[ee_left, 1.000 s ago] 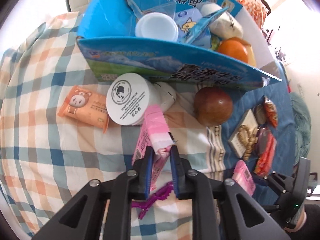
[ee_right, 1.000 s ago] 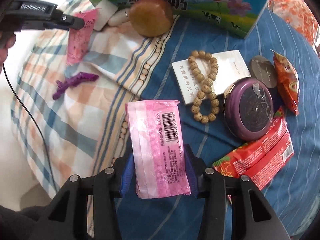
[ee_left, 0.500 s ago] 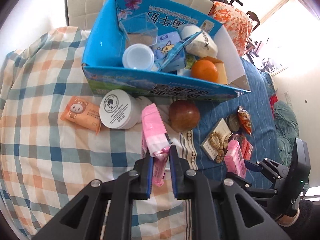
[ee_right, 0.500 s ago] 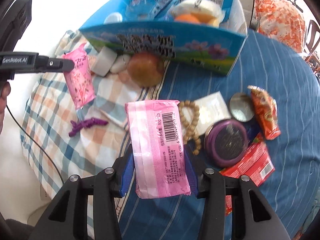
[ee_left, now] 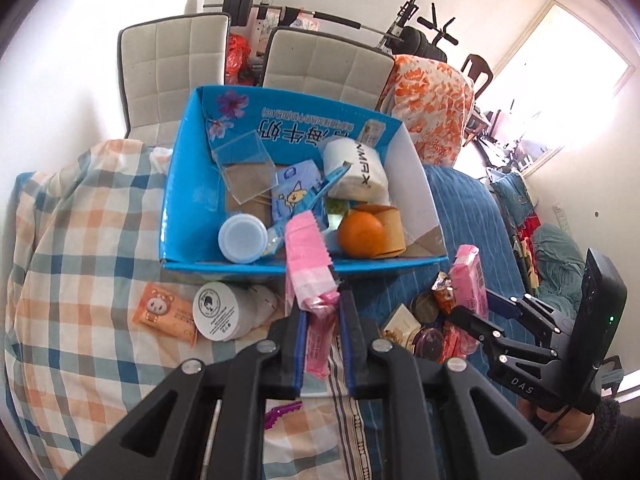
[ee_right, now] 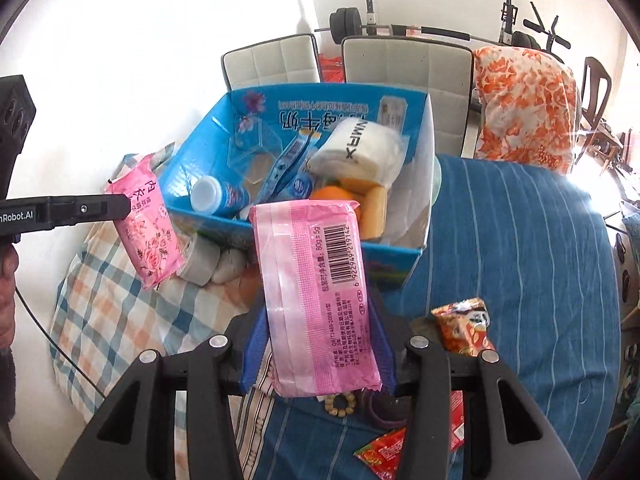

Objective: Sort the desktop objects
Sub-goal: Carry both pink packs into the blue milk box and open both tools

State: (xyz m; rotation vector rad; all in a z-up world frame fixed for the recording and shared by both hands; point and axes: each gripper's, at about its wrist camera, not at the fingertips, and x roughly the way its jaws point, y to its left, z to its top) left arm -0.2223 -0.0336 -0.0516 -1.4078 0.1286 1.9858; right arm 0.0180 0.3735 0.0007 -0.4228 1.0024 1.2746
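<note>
left gripper (ee_left: 322, 312): jaws clamped on rose-print pink packet (ee_left: 310, 268), long axis pointing at the box | right gripper (ee_right: 320, 354): jaws clamped on barcode pink packet (ee_right: 316, 292) | blue carton box (ee_left: 192, 168): ahead and below both; left packet's tip already overlaps the near rim

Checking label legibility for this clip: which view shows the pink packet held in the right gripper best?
The right wrist view: the pink packet fills the centre, its barcode side facing the camera, clamped in the right gripper. The left wrist view shows the same packet only small and edge-on at the right.
</note>
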